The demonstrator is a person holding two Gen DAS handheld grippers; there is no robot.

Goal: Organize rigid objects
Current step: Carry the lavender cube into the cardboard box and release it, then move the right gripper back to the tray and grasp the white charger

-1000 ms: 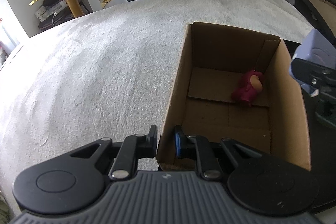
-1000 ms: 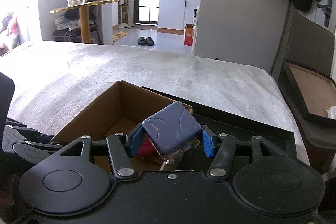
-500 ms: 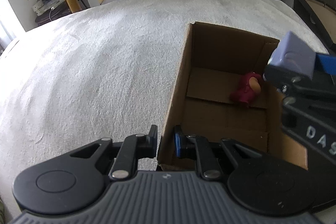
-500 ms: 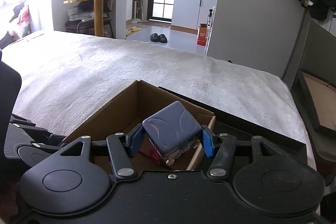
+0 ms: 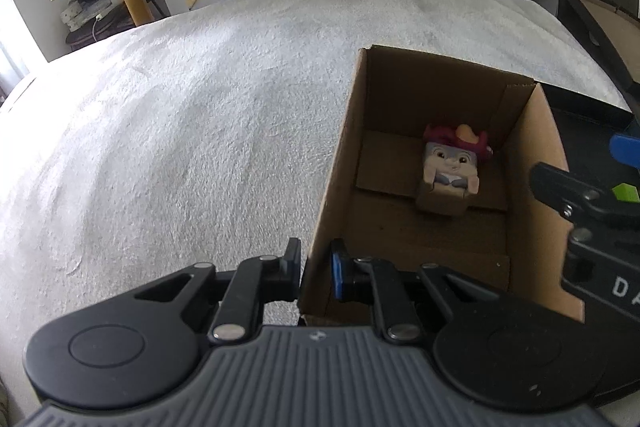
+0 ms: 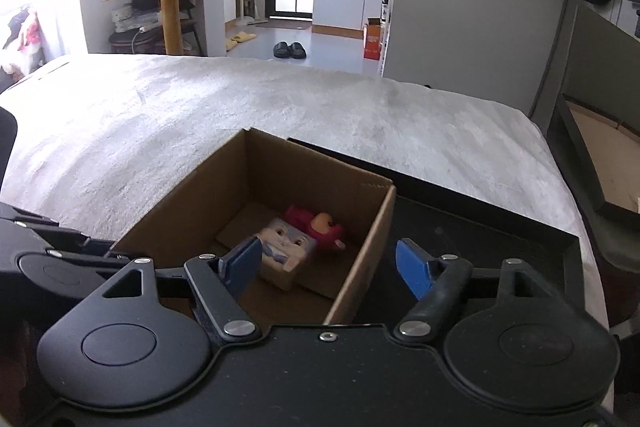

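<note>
Cube (image 5: 447, 174) sits on the floor of the cardboard box (image 5: 538, 163), toward the far right corner, tipped back so a cartoon face looks up: big eyes, pale grey-lilac top, tan cardboard-coloured sides. From the right wrist view the same cube (image 6: 285, 250) looks blurred. Just behind it, touching, lies a magenta toy (image 6: 320, 227) with an orange-tan patch on it, tucked against the far end of the box.

Left gripper (image 5: 316, 269) is pinched tight on the box's near left wall, one pad outside, the blue pad inside, cardboard squeezed between them.

Right gripper (image 6: 328, 263) hangs over the box's right side, jaws spread and opening wider, blue pads well apart. Nothing is pressed between them; the box's right wall (image 6: 366, 247) stands in the gap, with the cube beyond the left pad, apart from it.

Box rests on a white textured cover (image 5: 192, 131), with a black tray (image 6: 472, 227) alongside its right.
</note>
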